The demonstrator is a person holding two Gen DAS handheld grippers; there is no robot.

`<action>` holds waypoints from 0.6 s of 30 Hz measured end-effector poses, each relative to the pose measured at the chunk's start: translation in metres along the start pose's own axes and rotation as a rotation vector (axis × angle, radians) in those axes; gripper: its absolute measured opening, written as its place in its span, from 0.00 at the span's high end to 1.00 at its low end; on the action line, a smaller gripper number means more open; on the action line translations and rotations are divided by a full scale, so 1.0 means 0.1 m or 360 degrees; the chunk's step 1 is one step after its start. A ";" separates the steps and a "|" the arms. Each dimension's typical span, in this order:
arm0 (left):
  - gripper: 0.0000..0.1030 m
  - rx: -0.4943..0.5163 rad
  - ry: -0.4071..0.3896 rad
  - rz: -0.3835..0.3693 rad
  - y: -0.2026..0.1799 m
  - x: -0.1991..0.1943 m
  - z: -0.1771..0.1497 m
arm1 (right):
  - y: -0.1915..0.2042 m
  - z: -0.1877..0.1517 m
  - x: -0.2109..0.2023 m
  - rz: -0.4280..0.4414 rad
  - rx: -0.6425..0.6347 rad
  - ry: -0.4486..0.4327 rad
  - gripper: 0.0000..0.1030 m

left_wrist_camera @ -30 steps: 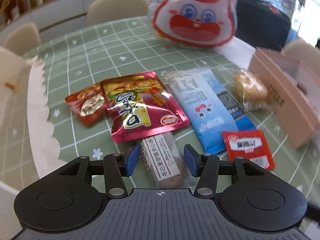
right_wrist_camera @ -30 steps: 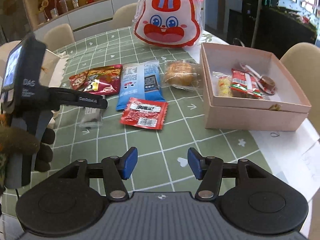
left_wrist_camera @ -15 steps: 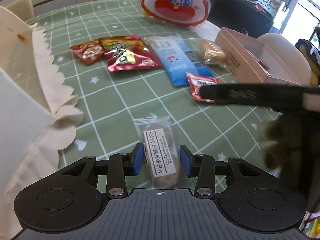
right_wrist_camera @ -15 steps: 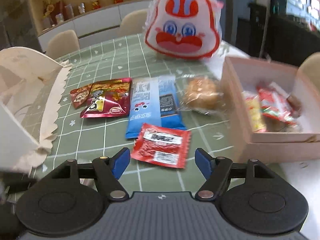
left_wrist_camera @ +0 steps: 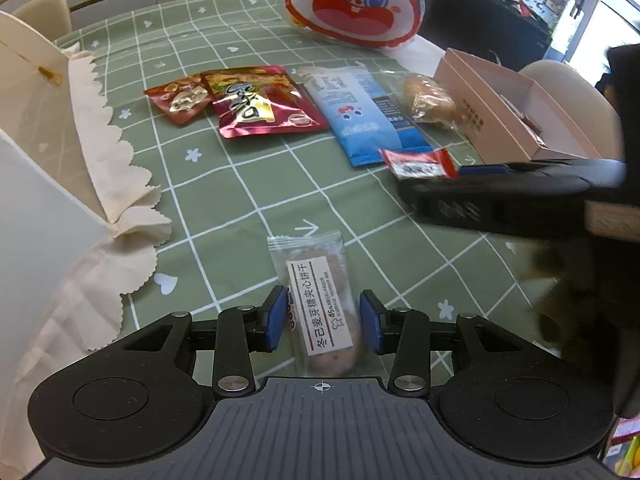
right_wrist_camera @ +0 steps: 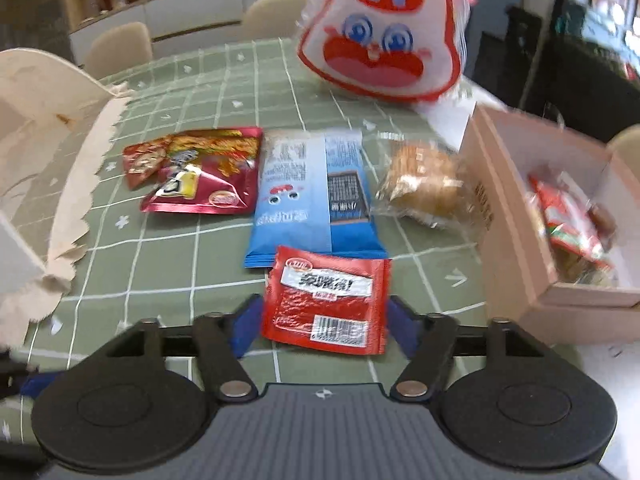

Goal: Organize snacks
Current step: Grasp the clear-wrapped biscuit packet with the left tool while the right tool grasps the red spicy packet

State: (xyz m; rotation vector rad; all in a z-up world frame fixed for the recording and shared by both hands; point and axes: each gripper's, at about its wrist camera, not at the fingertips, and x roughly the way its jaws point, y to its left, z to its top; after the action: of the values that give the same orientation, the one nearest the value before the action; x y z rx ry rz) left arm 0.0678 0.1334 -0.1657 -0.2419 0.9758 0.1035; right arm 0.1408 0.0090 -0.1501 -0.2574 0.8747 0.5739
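Note:
My left gripper (left_wrist_camera: 323, 318) is shut on a clear-wrapped biscuit bar (left_wrist_camera: 320, 304) with a white label and holds it above the green checked tablecloth (left_wrist_camera: 240, 184). My right gripper (right_wrist_camera: 324, 326) is open, its blue pads on either side of a small red sachet (right_wrist_camera: 326, 300) that lies on the cloth; it also shows in the left wrist view (left_wrist_camera: 418, 162). Behind lie a blue packet (right_wrist_camera: 312, 196), a dark red pouch (right_wrist_camera: 208, 172), a smaller red pouch (right_wrist_camera: 140, 160) and a wrapped bun (right_wrist_camera: 424, 184). The pink box (right_wrist_camera: 516, 240) at right holds several snacks.
A big rabbit-face bag (right_wrist_camera: 384, 32) stands at the back of the table. A cream scalloped-edge box or lid (right_wrist_camera: 44, 152) sits on the left. Chairs (right_wrist_camera: 272, 12) stand behind the table. The right gripper's body (left_wrist_camera: 516, 196) crosses the left wrist view at right.
My left gripper closed on the biscuit bar and pulled it back towards the near edge. My right gripper moved forward and down until its pads flank the red sachet.

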 end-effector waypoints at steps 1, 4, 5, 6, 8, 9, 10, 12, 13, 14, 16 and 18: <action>0.56 0.0005 -0.0001 0.0002 0.00 0.00 0.00 | -0.01 -0.03 -0.06 0.0017 -0.0026 -0.0007 0.45; 0.56 0.0027 -0.0006 0.0010 -0.02 0.00 -0.01 | -0.04 -0.16 -0.19 0.0064 -0.0091 0.0004 0.45; 0.56 0.0031 -0.0009 0.0012 -0.02 0.00 -0.01 | -0.04 -0.20 -0.22 0.0069 -0.0108 0.0010 0.45; 0.56 0.0035 -0.0010 0.0013 -0.02 0.00 -0.01 | -0.05 -0.27 -0.25 0.0075 -0.0136 0.0015 0.43; 0.55 0.0043 -0.0010 0.0010 -0.02 0.00 -0.01 | -0.07 -0.40 -0.33 0.0064 -0.0200 -0.0001 0.38; 0.55 0.0044 -0.0010 0.0007 -0.02 0.00 -0.01 | -0.08 -0.45 -0.37 0.0050 -0.0230 -0.0011 0.35; 0.55 0.0043 -0.0011 0.0004 -0.01 0.00 -0.01 | -0.08 -0.51 -0.41 0.0030 -0.0259 -0.0018 0.34; 0.55 0.0047 -0.0012 0.0004 -0.01 0.00 -0.02 | -0.10 -0.62 -0.45 -0.0028 -0.0310 -0.0027 0.32; 0.55 0.0053 -0.0012 0.0006 -0.02 0.00 -0.02 | -0.12 -0.67 -0.47 -0.0057 -0.0326 -0.0030 0.31; 0.55 0.0059 -0.0012 0.0009 -0.02 0.00 -0.02 | -0.15 -0.71 -0.48 -0.0077 -0.0333 -0.0032 0.30; 0.55 0.0063 -0.0016 0.0009 -0.02 0.00 -0.02 | -0.23 -0.79 -0.53 -0.0116 -0.0344 -0.0049 0.30; 0.55 0.0052 -0.0023 0.0005 -0.01 0.00 -0.03 | -0.31 -0.84 -0.58 -0.0177 -0.0380 -0.0059 0.30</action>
State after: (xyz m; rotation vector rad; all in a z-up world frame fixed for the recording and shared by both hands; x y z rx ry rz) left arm 0.0657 0.1314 -0.1669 -0.2091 0.9628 0.0922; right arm 0.0747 -0.0744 -0.1582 -0.5074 0.7507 0.5777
